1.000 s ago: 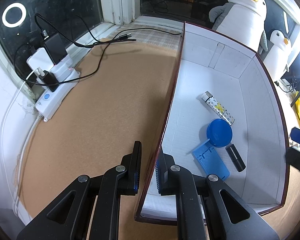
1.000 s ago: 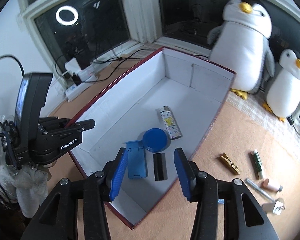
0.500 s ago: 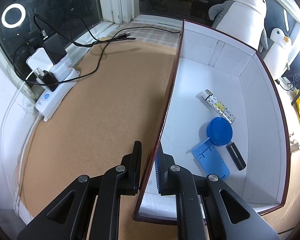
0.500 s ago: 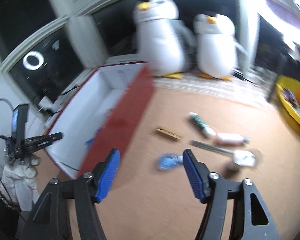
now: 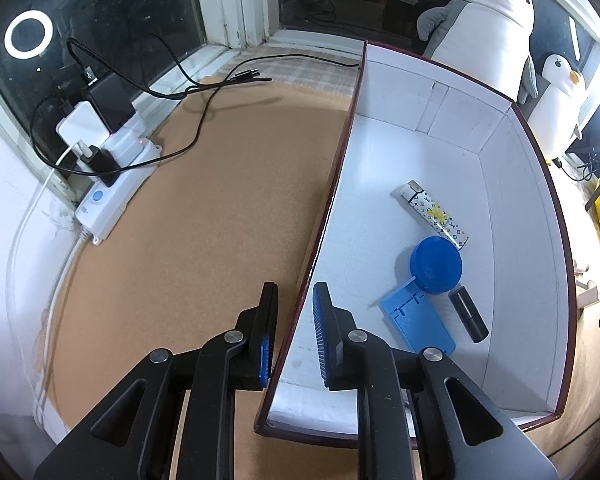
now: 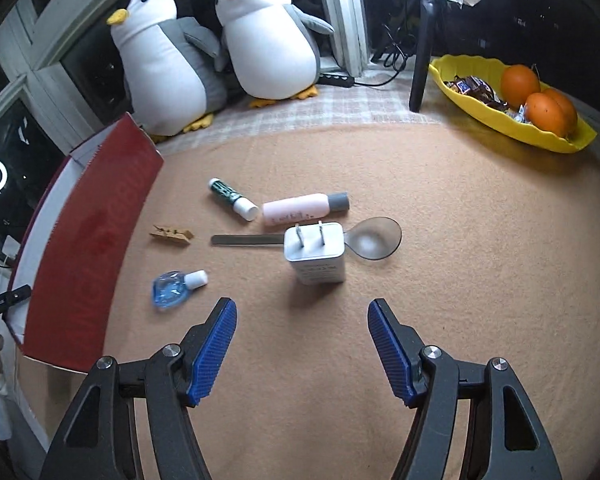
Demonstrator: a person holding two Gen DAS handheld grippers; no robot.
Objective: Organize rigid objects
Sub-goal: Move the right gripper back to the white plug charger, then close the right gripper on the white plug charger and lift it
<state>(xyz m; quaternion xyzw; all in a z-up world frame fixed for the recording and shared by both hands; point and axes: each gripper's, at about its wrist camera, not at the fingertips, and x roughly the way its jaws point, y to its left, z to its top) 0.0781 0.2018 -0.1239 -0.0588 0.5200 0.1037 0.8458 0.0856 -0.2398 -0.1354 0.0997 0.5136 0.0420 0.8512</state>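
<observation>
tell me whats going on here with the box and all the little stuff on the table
A person is sorting small items into a white-lined box. The left gripper straddles the box's side wall, seemingly steadying it. A lighter, blue lid, blue stand and black cylinder already lie inside. The right gripper hangs open over the mat, facing a white charger among the remaining items.

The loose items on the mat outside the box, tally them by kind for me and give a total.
Tubes and bottles: 3, the green tube, pink bottle and blue dropper bottle
Utensils: 1, the spoon
Chargers: 1, the white plug adapter
Clips: 1, the wooden clothespin
Total: 6
</observation>
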